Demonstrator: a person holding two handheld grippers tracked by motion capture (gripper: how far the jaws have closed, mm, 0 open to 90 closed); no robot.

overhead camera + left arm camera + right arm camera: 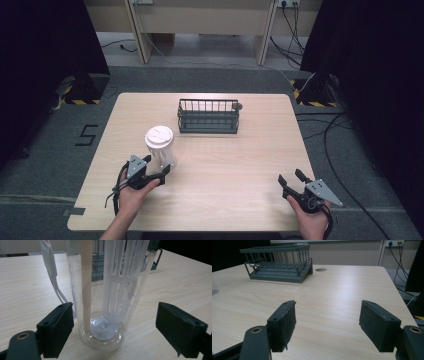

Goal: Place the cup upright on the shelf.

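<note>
A clear plastic bottle point(161, 147) with a white lid stands upright on the left half of the wooden table point(225, 165). Inside it I see a white slotted insert and a tan straw. In the left gripper view the bottle point(107, 302) stands between my two jaws, which are spread apart and do not touch it. My left gripper point(157, 168) is open at the bottle's near side. My right gripper point(292, 178) is open near the table's front right corner, with nothing between its jaws point(327, 322).
A dark wire basket point(208, 116) stands at the back middle of the table, also seen in the right gripper view point(279, 263). A round cable hole point(321, 269) lies beside it. Cables trail over the floor at the right.
</note>
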